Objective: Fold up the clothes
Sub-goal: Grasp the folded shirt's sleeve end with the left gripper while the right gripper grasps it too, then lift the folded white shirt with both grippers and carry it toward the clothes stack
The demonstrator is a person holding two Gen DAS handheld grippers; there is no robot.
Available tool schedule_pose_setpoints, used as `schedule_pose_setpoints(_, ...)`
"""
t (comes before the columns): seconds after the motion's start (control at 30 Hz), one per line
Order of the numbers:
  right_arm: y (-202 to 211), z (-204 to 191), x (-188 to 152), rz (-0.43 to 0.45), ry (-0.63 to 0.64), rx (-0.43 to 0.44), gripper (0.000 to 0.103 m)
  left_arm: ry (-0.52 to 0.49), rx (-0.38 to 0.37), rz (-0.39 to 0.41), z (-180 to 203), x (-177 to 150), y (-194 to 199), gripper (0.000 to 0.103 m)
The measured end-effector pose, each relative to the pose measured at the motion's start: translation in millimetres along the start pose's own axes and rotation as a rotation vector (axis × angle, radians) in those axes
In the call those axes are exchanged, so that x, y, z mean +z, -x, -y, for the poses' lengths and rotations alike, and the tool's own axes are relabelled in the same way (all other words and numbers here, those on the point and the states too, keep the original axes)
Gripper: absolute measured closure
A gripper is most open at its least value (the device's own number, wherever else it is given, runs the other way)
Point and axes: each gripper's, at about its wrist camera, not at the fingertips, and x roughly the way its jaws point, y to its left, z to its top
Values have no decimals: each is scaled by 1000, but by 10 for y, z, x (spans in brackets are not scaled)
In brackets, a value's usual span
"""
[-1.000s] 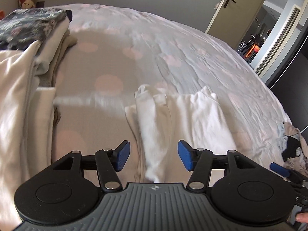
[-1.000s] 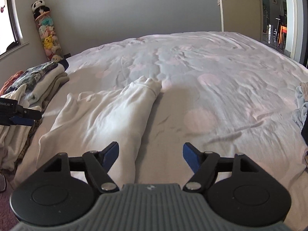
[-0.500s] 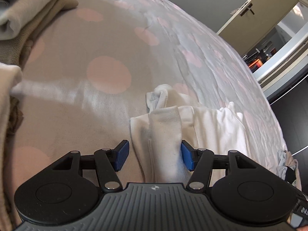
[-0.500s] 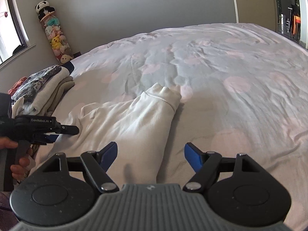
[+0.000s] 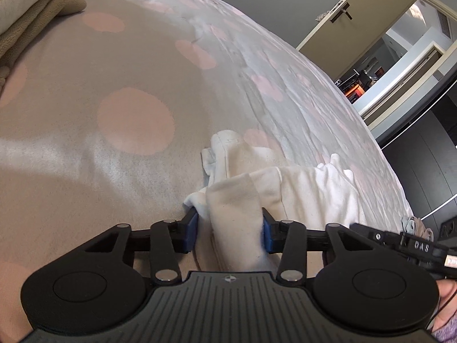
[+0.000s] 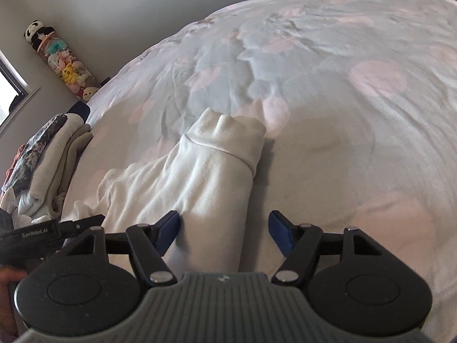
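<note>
On the dotted bedspread (image 6: 357,131), our left gripper (image 5: 230,230) closing, pads pressing a fold of the white garment (image 5: 311,191), our right gripper (image 6: 224,231) closing, unclamped, sleeve (image 6: 217,171) between its pads, cuff at twelve o'clock.

Both grippers look the same: the left gripper (image 5: 230,233) and right gripper (image 6: 224,233) have matte black linkage arms with silver rivets, round black discs either side of a ribbed grey housing, and blue pads (image 6: 278,233). White "GenRoboLAI" lettering runs along one handle. A purple sleeve (image 5: 445,333) peeks beside the left gripper's housing.
</note>
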Motion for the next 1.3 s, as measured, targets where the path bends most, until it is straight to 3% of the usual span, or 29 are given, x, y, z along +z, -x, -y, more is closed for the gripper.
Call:
schedule_pose_setpoints(0.1,-76,6,71,-16,-32,33,61,3,-4,8,8,4,-5,76)
schedule_pose_setpoints(0.17,-101,-7,111,-22,-46,38,73,-9,1,19,35,0,18,79)
schedule_pose_setpoints(0.27,-11,-97,112,2,-19,27,79,-48,24,43,121,-12,77,82)
schedule_pose_setpoints(0.47,396,-383,103,105,65,34,82,-94,35,146,341,-84,410,85)
schedule_pose_setpoints(0.7,946,-801,62,194,220,75,82,-143,73,266,679,-200,1067,86)
schedule_pose_setpoints(1.03,1442,-1407,272,238,432,184,82,-218,180,228,1095,-101,2053,86)
schedule_pose_setpoints(1.3,1518,-2213,652,189,641,322,82,-129,251,233,1052,-75,2862,87)
